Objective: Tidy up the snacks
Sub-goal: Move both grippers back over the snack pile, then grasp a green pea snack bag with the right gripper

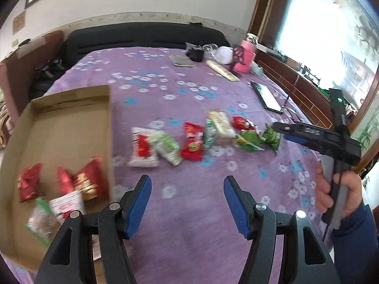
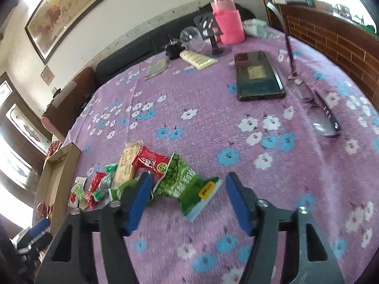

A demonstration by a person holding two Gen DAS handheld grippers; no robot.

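Observation:
A cardboard box [image 1: 71,127] sits at the left of the purple flowered cloth and holds red packs [image 1: 88,179], a white-and-red pack [image 1: 67,206] and a clear bag [image 1: 40,222]. A row of snack packs [image 1: 189,144] lies across the middle of the cloth. My left gripper [image 1: 187,182] hovers open and empty in front of that row, beside the box's right wall. My right gripper [image 2: 188,177] stands over the right end of the row. A green pack [image 2: 187,187] lies between its fingers, and the right pad [image 2: 239,203] stands just clear of it. A red pack [image 2: 151,161] and a beige bar [image 2: 126,165] lie just behind.
At the back stand a pink bottle [image 2: 228,21], a cream packet [image 2: 197,59], a small black item [image 2: 173,49] and a phone stand [image 2: 210,30]. A dark tablet [image 2: 258,75] and glasses [image 2: 324,116] lie at the right. A hand in a blue sleeve [image 1: 341,194] holds the right gripper [image 1: 280,131].

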